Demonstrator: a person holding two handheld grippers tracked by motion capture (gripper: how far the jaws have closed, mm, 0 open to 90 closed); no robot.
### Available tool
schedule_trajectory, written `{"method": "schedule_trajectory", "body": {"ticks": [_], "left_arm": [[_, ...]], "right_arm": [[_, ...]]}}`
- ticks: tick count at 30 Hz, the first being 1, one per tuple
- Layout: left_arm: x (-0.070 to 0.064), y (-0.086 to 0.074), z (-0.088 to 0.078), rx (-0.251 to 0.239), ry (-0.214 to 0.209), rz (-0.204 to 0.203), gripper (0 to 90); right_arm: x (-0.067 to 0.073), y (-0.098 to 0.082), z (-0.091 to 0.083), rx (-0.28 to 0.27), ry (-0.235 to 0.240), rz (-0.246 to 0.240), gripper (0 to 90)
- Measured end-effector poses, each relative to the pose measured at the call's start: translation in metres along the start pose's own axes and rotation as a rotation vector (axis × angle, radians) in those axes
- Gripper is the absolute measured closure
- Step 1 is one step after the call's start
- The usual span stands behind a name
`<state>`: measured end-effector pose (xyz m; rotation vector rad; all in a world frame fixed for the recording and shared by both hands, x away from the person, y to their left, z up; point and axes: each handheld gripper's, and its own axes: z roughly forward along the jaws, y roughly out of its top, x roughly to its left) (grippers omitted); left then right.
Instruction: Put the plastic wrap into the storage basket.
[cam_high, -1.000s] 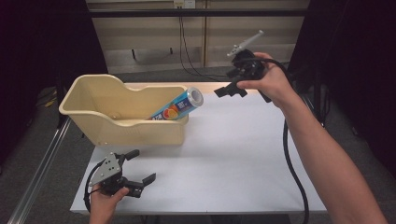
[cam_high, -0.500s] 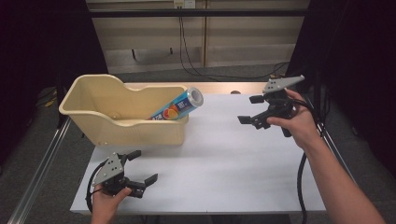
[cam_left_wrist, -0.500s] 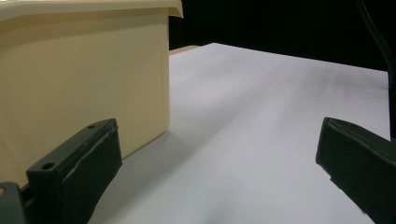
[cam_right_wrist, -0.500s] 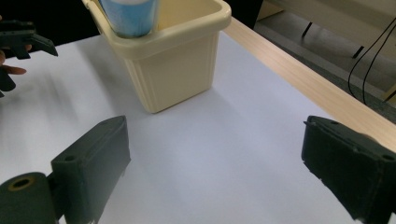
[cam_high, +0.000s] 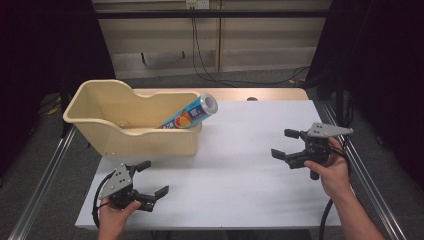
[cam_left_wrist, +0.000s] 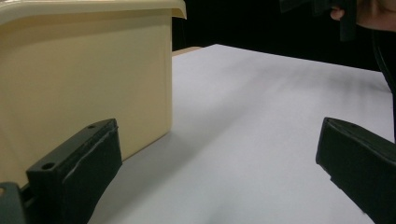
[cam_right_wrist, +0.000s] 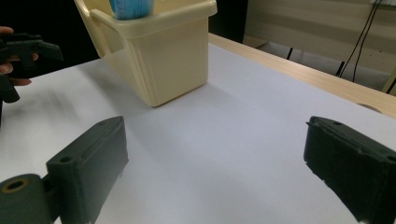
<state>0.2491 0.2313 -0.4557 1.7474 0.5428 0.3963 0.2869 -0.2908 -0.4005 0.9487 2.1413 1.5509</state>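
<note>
We note the can (cam_high: 192, 114) leaning in the tub (cam_high: 131, 131), its long axis rising toward the far right, nearer the left gripper (cam_high: 151, 179) than the right gripper (cam_high: 284, 143), both wide open and empty.

White table (cam_high: 240, 165), cream bin (cam_high: 145, 140) (seemingly plastic)

A lab test rig
White table (cam_high: 250, 165) on metal rails (cam_high: 40, 185) — dark curtains (cam_high: 40, 45), cables (cam_high: 205, 55) at the far wall.

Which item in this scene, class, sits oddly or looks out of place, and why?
The can is the odd one: it lies tilted inside the cream bin, its silver top poking up past the bin's rim toward the table's middle instead of resting flat on the bottom. Nothing looks spilled or damaged. Both tools, left tool and right tool, are open and hold nothing.
</note>
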Motion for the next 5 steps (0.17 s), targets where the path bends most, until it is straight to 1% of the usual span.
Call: {"method": "schedule_trajectory", "body": {"ticks": [1, 3, 4, 5], "left_arm": [[0.0, 0.0, 0.0, -0.003, 0.001, -0.001, 0.0], [0.0, 0.0, 0.0, -0.006, 0.003, -0.009, 0.0], [0.001, 0.001, 0.0, -0.009, 0.006, -0.005, 0.0], [0.001, 0.001, 0.0, -0.009, 0.006, -0.005, 0.0]], "right_arm": [[0.0, -0.004, -0.002, -0.018, -0.003, 0.003, 5.8], [-0.001, -0.012, -0.005, -0.041, -0.007, 0.035, 5.6], [-0.001, -0.014, -0.006, -0.053, -0.008, 0.041, 5.7], [-0.002, -0.016, -0.007, -0.042, -0.007, 0.045, 5.6]]}}
